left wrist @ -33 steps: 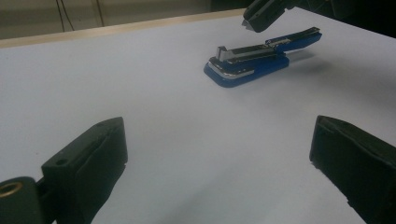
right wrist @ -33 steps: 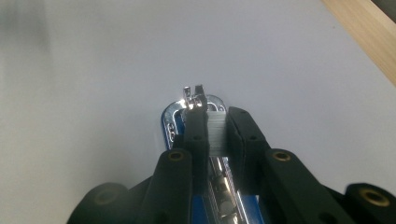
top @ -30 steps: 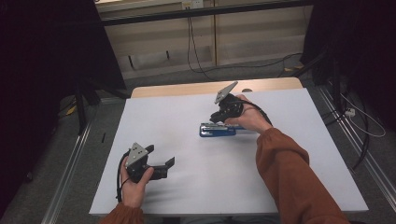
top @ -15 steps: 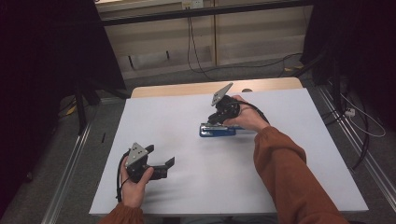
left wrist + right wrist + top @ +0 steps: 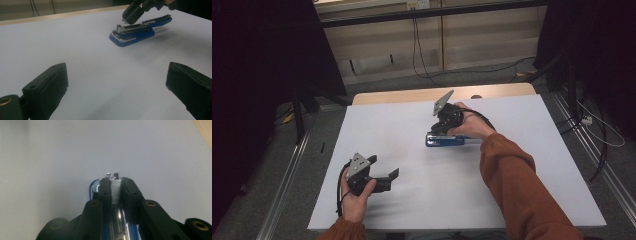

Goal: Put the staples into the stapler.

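Note:
A blue stapler [image 5: 447, 140] with a chrome magazine [image 5: 130, 28] lies left of the table's middle, its blue top arm [image 5: 160, 20] swung back. My right gripper [image 5: 438, 129] points down at the front end of the stapler [image 5: 93, 187]. It is shut on a pale strip of staples [image 5: 115, 191], just over the magazine. In the left gripper view the right gripper [image 5: 130, 17] hangs right above the magazine's front. My left gripper [image 5: 393, 177] rests near the front left of the table, open with nothing between its jaws [image 5: 117, 72].
The white table top [image 5: 522, 165] ends in a wooden strip [image 5: 412, 95] at the far side. Dark stands and cables [image 5: 592, 125] lie on the floor around it. The person's rust-coloured sleeve [image 5: 512, 185] crosses the right half of the table.

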The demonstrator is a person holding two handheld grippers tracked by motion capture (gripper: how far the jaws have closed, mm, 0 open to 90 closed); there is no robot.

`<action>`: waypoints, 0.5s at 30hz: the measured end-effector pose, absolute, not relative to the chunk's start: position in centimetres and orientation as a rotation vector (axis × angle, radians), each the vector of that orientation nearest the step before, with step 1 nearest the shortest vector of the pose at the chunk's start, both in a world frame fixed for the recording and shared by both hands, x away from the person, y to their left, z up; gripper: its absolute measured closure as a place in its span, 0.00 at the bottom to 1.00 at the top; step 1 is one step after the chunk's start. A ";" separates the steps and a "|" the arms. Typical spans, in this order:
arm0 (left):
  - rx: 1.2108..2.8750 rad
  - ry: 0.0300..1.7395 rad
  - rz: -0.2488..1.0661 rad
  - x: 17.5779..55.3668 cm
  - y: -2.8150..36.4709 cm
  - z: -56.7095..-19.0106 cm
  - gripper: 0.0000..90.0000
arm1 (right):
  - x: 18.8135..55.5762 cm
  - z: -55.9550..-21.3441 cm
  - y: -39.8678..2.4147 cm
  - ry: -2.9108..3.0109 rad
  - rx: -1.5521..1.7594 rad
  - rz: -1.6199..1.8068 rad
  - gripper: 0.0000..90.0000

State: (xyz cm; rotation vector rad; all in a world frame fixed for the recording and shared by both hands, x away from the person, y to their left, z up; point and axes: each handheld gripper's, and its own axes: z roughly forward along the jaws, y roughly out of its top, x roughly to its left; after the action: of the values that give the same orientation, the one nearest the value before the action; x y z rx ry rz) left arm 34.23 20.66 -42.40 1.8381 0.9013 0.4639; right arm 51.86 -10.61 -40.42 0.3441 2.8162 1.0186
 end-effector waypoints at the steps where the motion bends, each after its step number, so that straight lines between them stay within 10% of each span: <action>1: 1.835 0.904 0.463 34.2 20.6 -42.4 0.05 | 51.9 -40.4 -10.5 2.820 0.331 1.015 0.88; 15: 1.833 0.901 0.463 34.2 20.7 -42.4 0.05 | 52.2 -41.1 -10.4 2.832 0.292 0.973 0.88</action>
State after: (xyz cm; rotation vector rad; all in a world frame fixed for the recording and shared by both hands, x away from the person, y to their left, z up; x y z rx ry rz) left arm 34.22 20.68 -42.40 1.8331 0.9010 0.4627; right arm 52.17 -10.39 -41.05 0.2919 2.8317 0.9726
